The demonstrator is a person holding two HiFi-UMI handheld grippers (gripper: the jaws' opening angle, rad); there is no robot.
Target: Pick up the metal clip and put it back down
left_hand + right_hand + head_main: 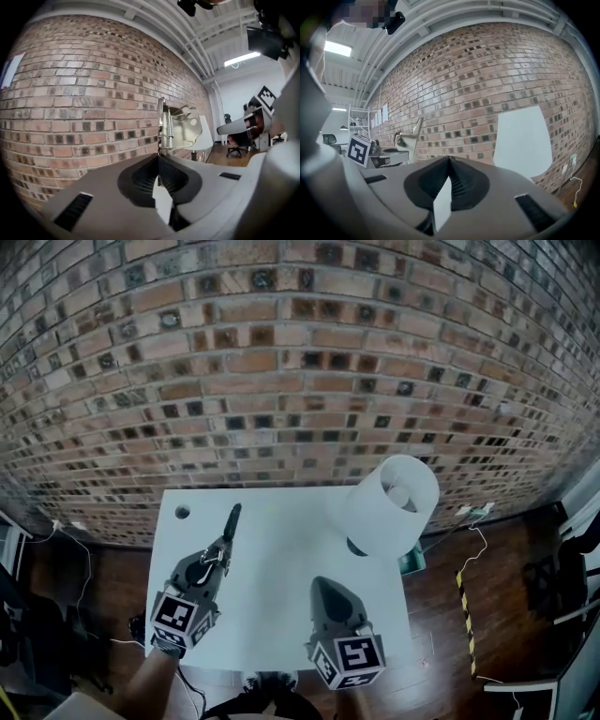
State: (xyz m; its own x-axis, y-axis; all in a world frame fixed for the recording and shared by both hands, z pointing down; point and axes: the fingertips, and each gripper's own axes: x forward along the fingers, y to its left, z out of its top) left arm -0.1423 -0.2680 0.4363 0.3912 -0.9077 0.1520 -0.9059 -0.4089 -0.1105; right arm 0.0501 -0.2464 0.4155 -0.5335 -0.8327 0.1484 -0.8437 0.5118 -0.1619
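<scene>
The left gripper [158,158] clamps the metal clip [178,125] and holds it above the white table's [281,559] left side, apparently clear of it. The right gripper [449,159] is closed and empty.

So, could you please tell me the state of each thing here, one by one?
left gripper: shut on the metal clip.
metal clip: gripped, sticking out past the jaw tips.
right gripper: shut, nothing between its jaws.
lamp: upright on the table, seemingly unlit.
</scene>
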